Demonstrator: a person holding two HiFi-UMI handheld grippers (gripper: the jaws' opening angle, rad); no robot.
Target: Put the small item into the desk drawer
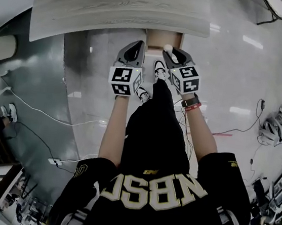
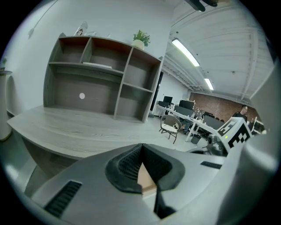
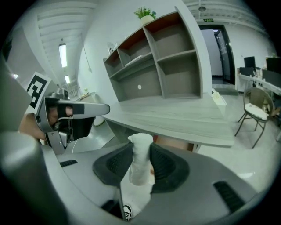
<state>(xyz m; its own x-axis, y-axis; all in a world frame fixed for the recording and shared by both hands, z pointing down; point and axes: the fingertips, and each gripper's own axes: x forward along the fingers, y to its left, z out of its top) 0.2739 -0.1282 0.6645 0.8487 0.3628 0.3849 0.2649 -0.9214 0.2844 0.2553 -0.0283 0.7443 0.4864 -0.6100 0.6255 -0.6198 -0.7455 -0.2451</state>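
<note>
Small white cylindrical item (image 3: 139, 173) stands upright, pinched between the pads of the right gripper (image 3: 140, 151), just short of the tan wooden desk drawer (image 1: 163, 38) under the pale grey wood-grain desk (image 1: 123, 5). The left gripper (image 2: 141, 149) is closed at its tips and empty. The item should go well over the drawer's opening and low inside it before the pinch loosens. Only the head view shows the drawer jutting out, apparently open; the pinch itself is clear only in the right gripper view.

Colours: pale grey wood-grain counter (image 1: 123, 5); white cylindrical small item (image 3: 139, 171); grey right tongs (image 3: 140, 149) and grey left tongs (image 2: 141, 151), black ribbed pads (image 3: 164, 165), black-and-white square-marker cubes (image 1: 124, 79); glossy light grey floor (image 1: 238, 70); black jersey (image 1: 168, 220), cream lettering.
</note>
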